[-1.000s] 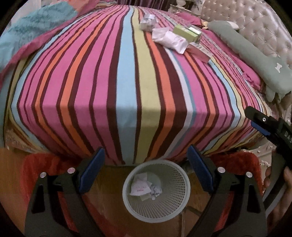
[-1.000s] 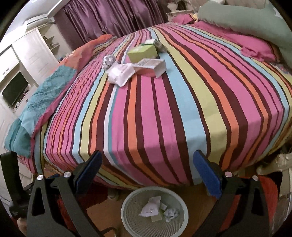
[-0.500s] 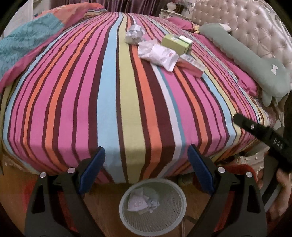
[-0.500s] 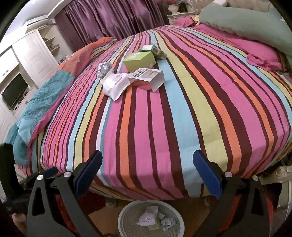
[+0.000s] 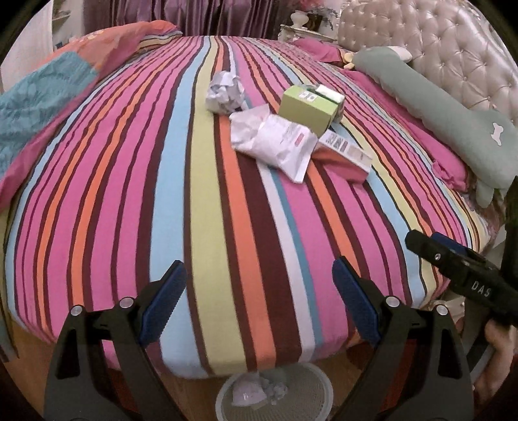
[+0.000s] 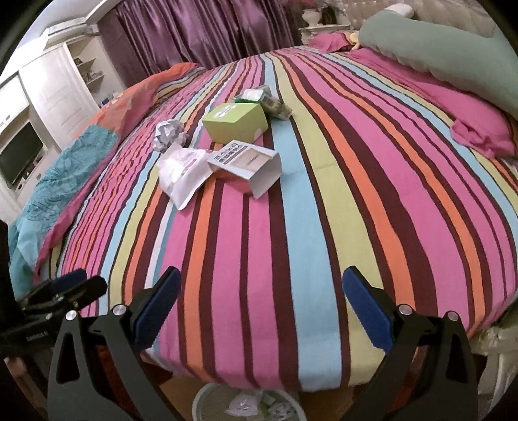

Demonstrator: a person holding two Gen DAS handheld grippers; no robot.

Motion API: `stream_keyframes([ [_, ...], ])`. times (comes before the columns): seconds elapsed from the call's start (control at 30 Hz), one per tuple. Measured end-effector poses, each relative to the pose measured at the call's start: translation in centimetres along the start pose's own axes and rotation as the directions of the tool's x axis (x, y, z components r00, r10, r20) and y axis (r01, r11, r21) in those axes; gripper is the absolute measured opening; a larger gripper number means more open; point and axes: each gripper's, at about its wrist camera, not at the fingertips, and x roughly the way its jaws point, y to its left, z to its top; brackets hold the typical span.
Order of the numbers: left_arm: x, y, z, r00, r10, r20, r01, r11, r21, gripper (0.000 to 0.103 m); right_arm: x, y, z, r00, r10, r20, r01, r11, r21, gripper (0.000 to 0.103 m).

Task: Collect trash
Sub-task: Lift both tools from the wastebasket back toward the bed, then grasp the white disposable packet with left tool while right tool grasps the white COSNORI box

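Trash lies in a cluster on the striped bed point(image 5: 168, 200): a crumpled paper ball point(image 5: 224, 91), a white plastic wrapper point(image 5: 275, 142), a green box point(image 5: 307, 108) and a flat white-and-pink carton point(image 5: 348, 155). The right wrist view shows the same ball point(image 6: 170, 134), wrapper point(image 6: 183, 173), green box point(image 6: 236, 123), carton point(image 6: 249, 166) and a small green-white pack point(image 6: 268, 102). My left gripper point(image 5: 259, 281) is open and empty above the bed's near edge. My right gripper point(image 6: 260, 291) is open and empty too. A white mesh bin point(image 5: 319, 393) holding paper scraps sits on the floor below the bed edge.
A long green pillow point(image 5: 453, 113) and pink pillows point(image 6: 479, 129) lie along the tufted headboard point(image 5: 437, 42). A teal and orange blanket point(image 5: 39, 103) covers the left side. Purple curtains point(image 6: 200, 29), white cabinets point(image 6: 55, 90) and a TV point(image 6: 19, 155) stand behind.
Both grippers have moved forward over the bed toward the trash cluster, which looks larger and nearer. The bin has slid to the bottom edge of both views.
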Motion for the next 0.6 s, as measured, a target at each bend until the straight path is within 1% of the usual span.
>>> stream_keyframes([
  [0.2, 2.4, -0.5, 2.4, 1.000, 0.014, -0.010, -0.014, 1.000, 0.022, 0.089, 2.0, 0.0, 1.9, 1.000, 0.001, -0.027, -0.003, 0.998, -0.057, 0.095],
  [0.33, 3.8, -0.6, 4.1, 1.000, 0.027, -0.013, -0.026, 0.999, 0.043, 0.089, 3.1, 0.1, 3.5, 1.000, -0.015, -0.024, 0.012, 0.994, -0.104, 0.095],
  [0.5, 5.5, -0.5, 6.6, 0.999, 0.048, -0.021, -0.047, 0.997, 0.062, 0.089, 4.5, 0.7, 5.1, 0.999, -0.035, -0.015, 0.031, 0.981, -0.194, 0.095],
  [0.6, 6.2, -0.6, 7.6, 0.998, 0.050, -0.026, -0.048, 0.996, 0.073, 0.089, 5.4, 1.0, 6.0, 0.999, -0.033, -0.021, 0.028, 0.974, -0.224, 0.095],
])
